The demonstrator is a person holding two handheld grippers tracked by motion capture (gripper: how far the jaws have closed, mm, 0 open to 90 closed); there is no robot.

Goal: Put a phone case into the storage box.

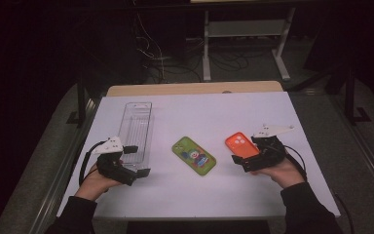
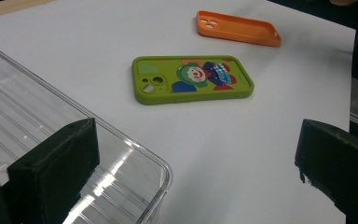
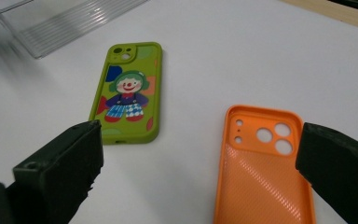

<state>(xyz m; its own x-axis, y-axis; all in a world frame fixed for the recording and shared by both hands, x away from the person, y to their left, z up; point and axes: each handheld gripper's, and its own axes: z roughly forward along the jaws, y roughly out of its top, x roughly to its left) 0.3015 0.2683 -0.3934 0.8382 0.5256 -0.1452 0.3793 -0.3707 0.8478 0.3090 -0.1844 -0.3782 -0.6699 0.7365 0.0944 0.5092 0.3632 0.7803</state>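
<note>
Approach step, nothing gripped yet. Clear tray (image 1: 137, 131) under left gripper (image 1: 135, 160), jaws apart over its near corner. Green clown case (image 1: 194, 155) midway between both grippers. Orange case (image 1: 242, 145) just ahead of right gripper (image 1: 241, 163), jaws apart. Next: lower right gripper, straddle orange case edge, close.

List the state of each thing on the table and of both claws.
Clear tray: upright, nothing in it, left claw's near jaw over its corner.
Green phone case: flat, clown picture up, untouched.
Orange phone case: flat, hollow side up, between the right claw's jaws, not gripped.
Left claw: open.
Right claw: open.
</note>
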